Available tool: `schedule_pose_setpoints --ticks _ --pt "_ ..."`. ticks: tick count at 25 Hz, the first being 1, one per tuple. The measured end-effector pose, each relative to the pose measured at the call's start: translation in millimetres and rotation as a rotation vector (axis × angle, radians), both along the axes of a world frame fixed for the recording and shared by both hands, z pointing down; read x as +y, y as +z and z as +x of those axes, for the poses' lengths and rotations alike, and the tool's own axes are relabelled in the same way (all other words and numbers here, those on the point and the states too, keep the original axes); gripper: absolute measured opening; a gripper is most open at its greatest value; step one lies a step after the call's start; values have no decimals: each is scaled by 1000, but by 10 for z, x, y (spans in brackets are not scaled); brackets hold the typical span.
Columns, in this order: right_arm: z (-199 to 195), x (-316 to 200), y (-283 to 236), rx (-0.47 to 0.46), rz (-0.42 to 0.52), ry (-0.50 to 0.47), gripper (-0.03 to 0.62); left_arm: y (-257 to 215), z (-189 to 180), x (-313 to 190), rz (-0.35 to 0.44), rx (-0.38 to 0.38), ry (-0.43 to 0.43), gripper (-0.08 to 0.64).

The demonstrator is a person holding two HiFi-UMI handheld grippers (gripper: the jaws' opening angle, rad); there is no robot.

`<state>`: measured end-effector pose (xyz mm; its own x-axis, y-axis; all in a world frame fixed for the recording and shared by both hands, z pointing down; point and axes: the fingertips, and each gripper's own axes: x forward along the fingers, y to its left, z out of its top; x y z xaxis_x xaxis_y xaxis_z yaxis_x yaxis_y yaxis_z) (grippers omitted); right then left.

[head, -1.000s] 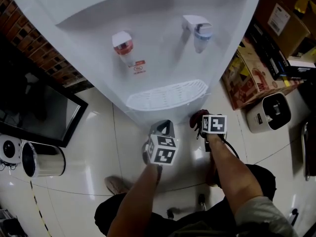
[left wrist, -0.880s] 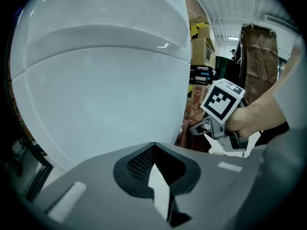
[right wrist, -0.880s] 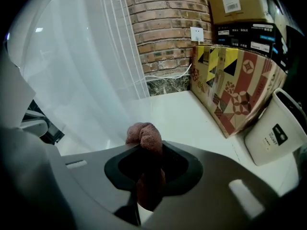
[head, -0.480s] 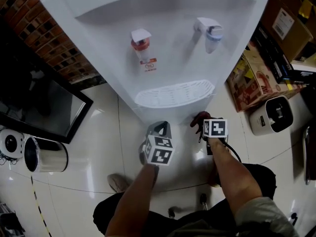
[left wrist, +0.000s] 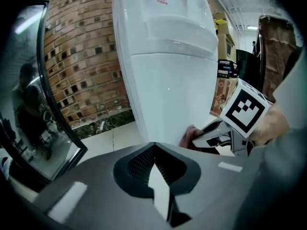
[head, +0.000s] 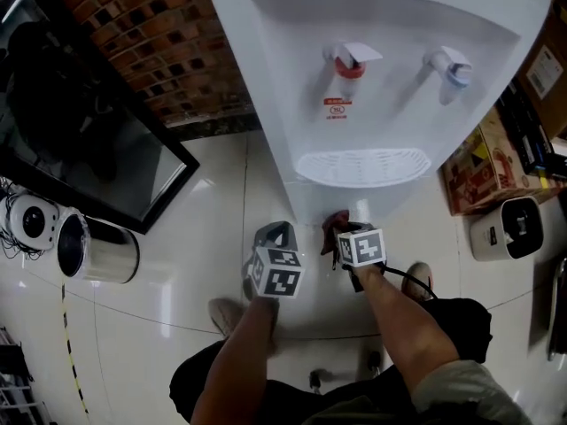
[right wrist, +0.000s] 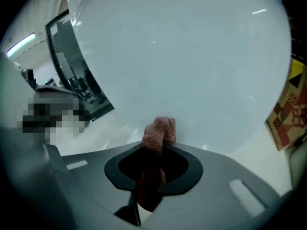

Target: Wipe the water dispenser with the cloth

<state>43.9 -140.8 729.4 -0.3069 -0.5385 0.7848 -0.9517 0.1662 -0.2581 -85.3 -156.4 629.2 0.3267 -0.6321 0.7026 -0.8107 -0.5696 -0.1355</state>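
The white water dispenser (head: 390, 25) fills the top of the head view, with a red tap (head: 350, 63), a blue tap (head: 450, 67) and a slotted drip tray (head: 363, 165). My right gripper (head: 341, 235) is shut on a reddish-pink cloth (head: 333, 227), which it holds against the lower front panel just below the tray. In the right gripper view the cloth (right wrist: 159, 132) bulges from the jaws onto the white panel (right wrist: 192, 71). My left gripper (head: 273, 234) hangs beside it to the left, shut and holding nothing, a little off the dispenser (left wrist: 172, 75).
A black-framed glass panel (head: 106, 149) leans on the brick wall (head: 168, 51) at left. Below it stand a metal bin (head: 97, 251) and a round white device (head: 31, 222). Cardboard boxes (head: 496, 162) and a white appliance (head: 516, 228) crowd the right. My shoes (head: 226, 312) rest on glossy tiles.
Both grippers have slid left along the dispenser's lower front. The cloth has gone from below the tray's right end to below its left part, and the view has swung left.
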Motion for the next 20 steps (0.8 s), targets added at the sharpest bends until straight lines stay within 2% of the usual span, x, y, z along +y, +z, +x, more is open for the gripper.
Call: schedule_pose_setpoints --ticks 5,11,16,20 --pt "-659 -122 161 -52 -31 -143 84 22 -210 -82 -5 -7 -56 0" --pt "-1107 -177 526 -61 -112 -233 84 105 -331 -155 -33 -7 -81 0" --pt "-1273 -133 824 -62 -180 -233 84 325 -531 -173 -86 -52 -108 0" --pt "-1047 -77 985 -32 -230 -172 84 502 -538 -172 -135 -83 -97 0"
